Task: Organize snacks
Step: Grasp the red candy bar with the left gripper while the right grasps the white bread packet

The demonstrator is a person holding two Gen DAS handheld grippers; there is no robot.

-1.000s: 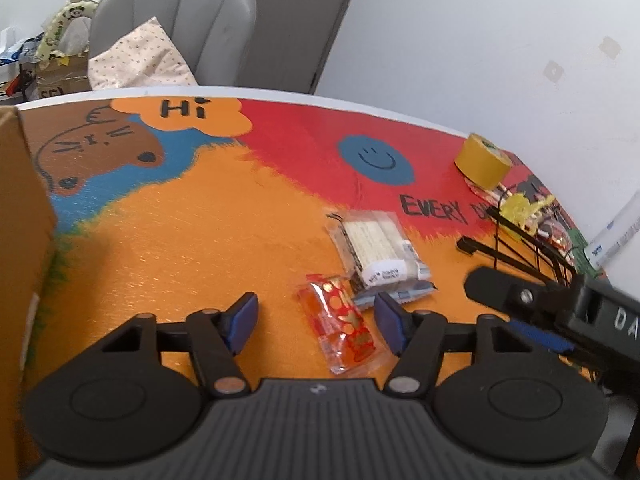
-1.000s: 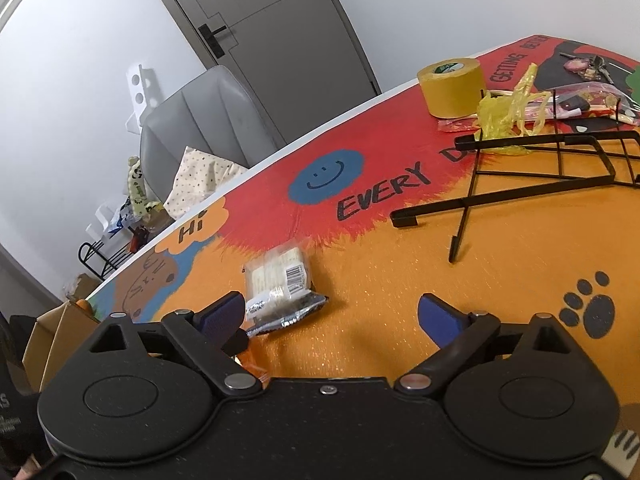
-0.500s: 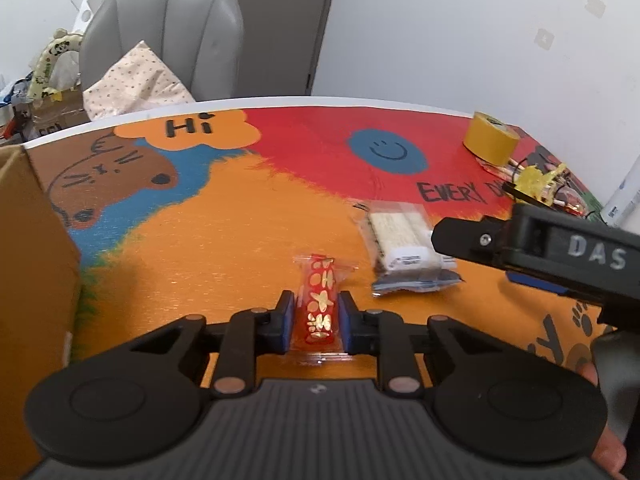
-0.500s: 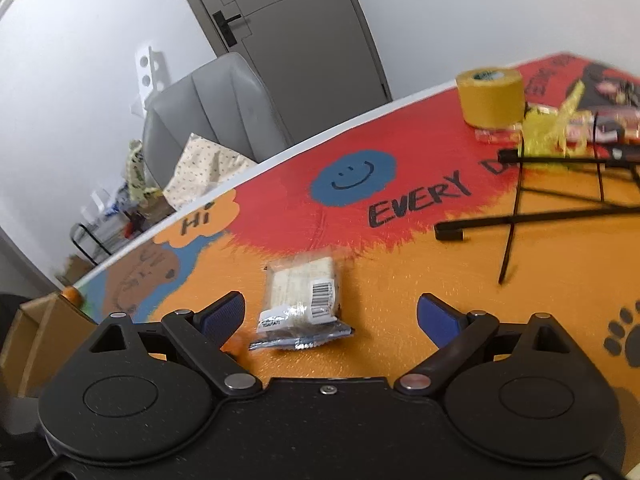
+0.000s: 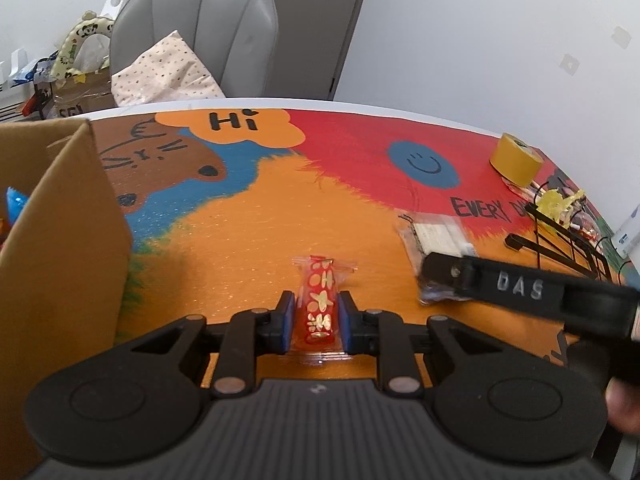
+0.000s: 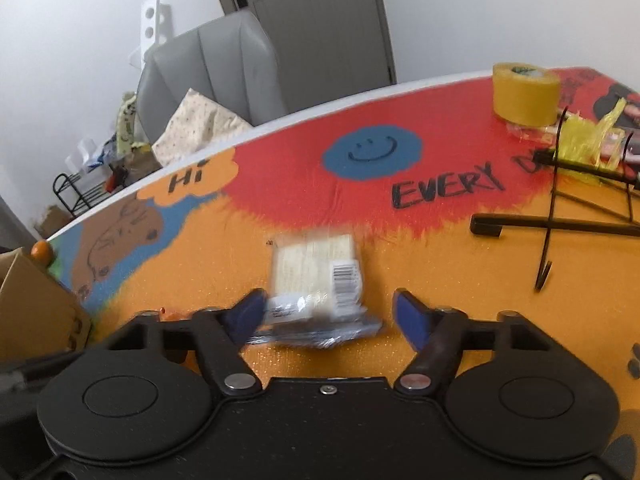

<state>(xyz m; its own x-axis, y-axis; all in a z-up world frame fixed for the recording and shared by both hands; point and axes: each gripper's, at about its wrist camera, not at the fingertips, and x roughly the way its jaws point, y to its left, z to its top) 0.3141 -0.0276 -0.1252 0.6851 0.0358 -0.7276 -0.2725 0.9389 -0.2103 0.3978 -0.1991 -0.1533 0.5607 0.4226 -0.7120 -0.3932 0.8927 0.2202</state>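
Observation:
A red snack packet with gold flowers [image 5: 320,296] is pinched between the blue pads of my left gripper [image 5: 316,320], which is shut on it just above the orange mat. A clear packet of pale crackers [image 6: 316,276] lies on the mat between the jaws of my right gripper [image 6: 332,314]. Those jaws are closing: the left pad is at the wrapper's edge and the right pad stands clear of it. The left wrist view shows the same cracker packet [image 5: 436,236] partly hidden by a finger of the right gripper [image 5: 500,282].
An open cardboard box [image 5: 60,240] stands at the left, also visible as the box corner [image 6: 32,300]. At the right lie a black wire rack [image 6: 560,224], a yellow tape roll [image 6: 525,94] and yellow wrappers [image 6: 588,140]. A grey chair [image 5: 200,36] stands behind the table.
My left gripper closed on the red packet and has shifted toward the box with it. My right gripper came over the cracker packet and its jaws have narrowed around it.

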